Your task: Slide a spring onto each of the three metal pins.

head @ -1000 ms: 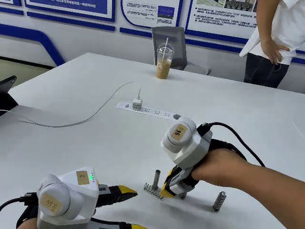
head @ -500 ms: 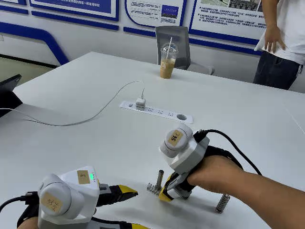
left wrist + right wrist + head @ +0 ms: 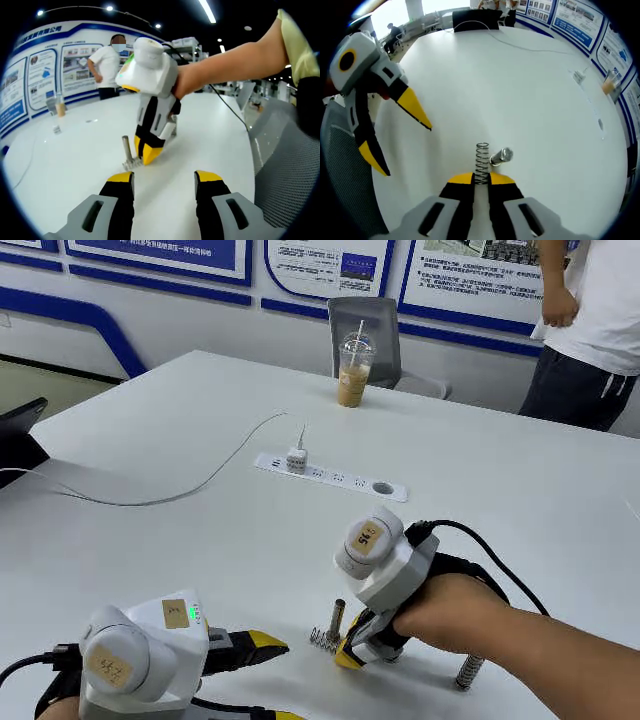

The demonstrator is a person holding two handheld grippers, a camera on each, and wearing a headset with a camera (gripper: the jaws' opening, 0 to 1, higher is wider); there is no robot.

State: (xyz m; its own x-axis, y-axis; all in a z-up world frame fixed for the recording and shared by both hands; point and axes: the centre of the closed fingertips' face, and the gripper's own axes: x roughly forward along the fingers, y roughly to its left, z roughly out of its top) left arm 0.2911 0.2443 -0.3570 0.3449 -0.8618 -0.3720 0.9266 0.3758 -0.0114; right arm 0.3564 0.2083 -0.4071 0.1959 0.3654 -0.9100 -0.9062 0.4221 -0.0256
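Right fingers (image 3: 457, 181) pinch spring (image 3: 481, 159) beside bare pin (image 3: 500, 156).

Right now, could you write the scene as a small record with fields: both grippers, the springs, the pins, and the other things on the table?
left gripper: open, empty, over the near side of the table
right gripper: shut on one end of a spring
spring position: beside the bare pin, not on it
bare pin state: upright
second pin: further right, spring on it
third pin: cannot tell
also on table: cup, power strip
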